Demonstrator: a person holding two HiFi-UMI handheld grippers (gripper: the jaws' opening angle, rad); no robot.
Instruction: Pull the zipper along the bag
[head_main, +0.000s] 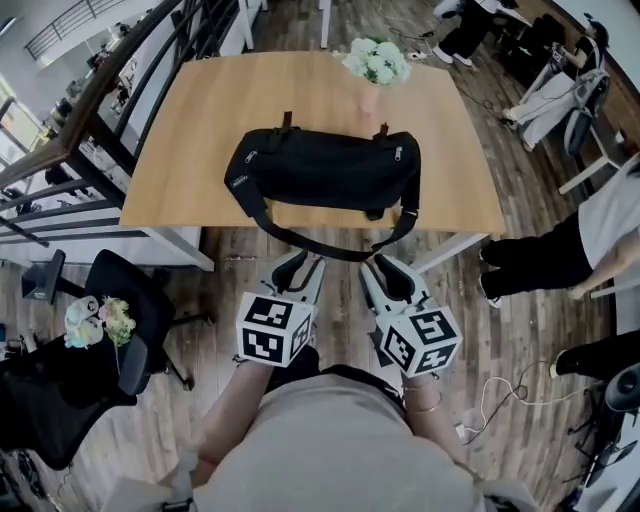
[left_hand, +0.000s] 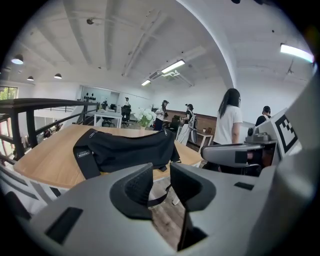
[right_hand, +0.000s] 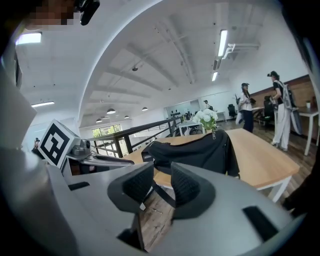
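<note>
The left gripper (head_main: 298, 266) holds its jaws apart with nothing between them, short of the surface (head_main: 200, 110). The black duffel bag (head_main: 320, 170) lies ahead of both pairs of jaws and well apart from them. Its shoulder strap (head_main: 322, 247) droops off the near edge just in front of them. The right gripper (head_main: 386, 270) is likewise parted and empty.

Likely trouble:
- A jaw could snag that strap on approach.
- The jaws could pinch fabric instead of the small zipper pull (head_main: 397, 154).
- Pulled by 1 gripper alone, the unanchored bag could slide toward the flower vase (head_main: 377, 65) beyond.
</note>
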